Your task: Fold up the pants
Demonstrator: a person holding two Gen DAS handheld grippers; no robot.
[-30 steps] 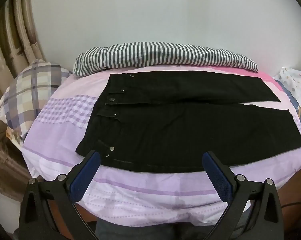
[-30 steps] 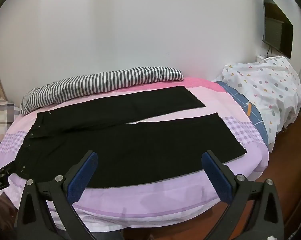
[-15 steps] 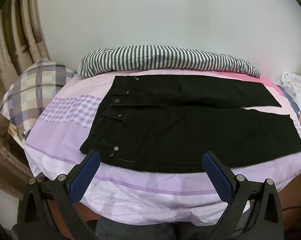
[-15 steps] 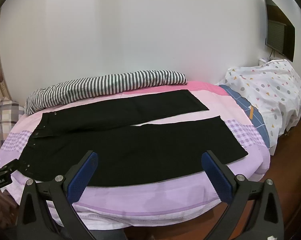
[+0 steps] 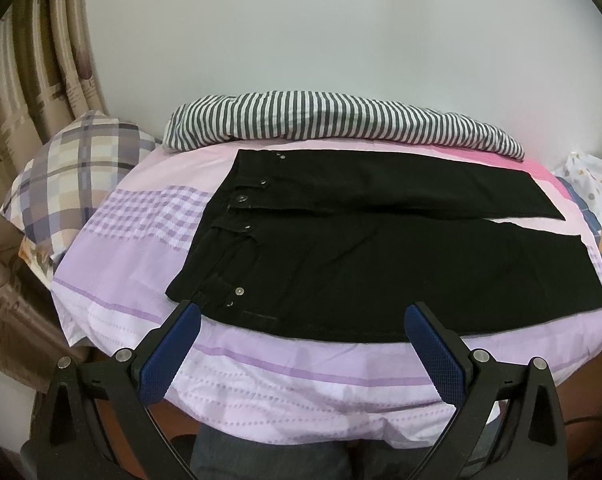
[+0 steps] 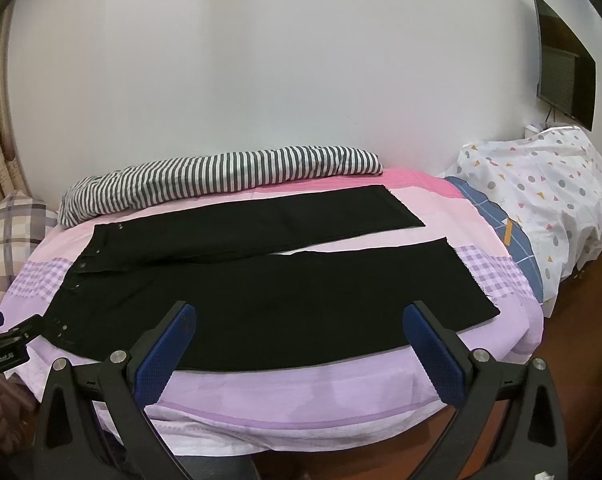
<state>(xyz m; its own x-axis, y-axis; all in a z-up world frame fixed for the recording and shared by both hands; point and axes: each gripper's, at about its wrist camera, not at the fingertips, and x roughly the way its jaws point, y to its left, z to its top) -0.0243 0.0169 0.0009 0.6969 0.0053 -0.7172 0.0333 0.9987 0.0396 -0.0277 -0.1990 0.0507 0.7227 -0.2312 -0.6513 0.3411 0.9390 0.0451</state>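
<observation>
Left wrist view, pants (image 5: 381,256) unobstructed, bed (image 5: 301,376) edge cropped

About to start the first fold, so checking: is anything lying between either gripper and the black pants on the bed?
Nothing visible does. The black pants lie flat and uncovered on the bedsheet. The left gripper and right gripper, both open, face their near edge. The striped blanket sits beyond the pants, by the wall.

Even soft indoor light, sharp focus, heavy fisheye warp w/ dark corners.
</observation>
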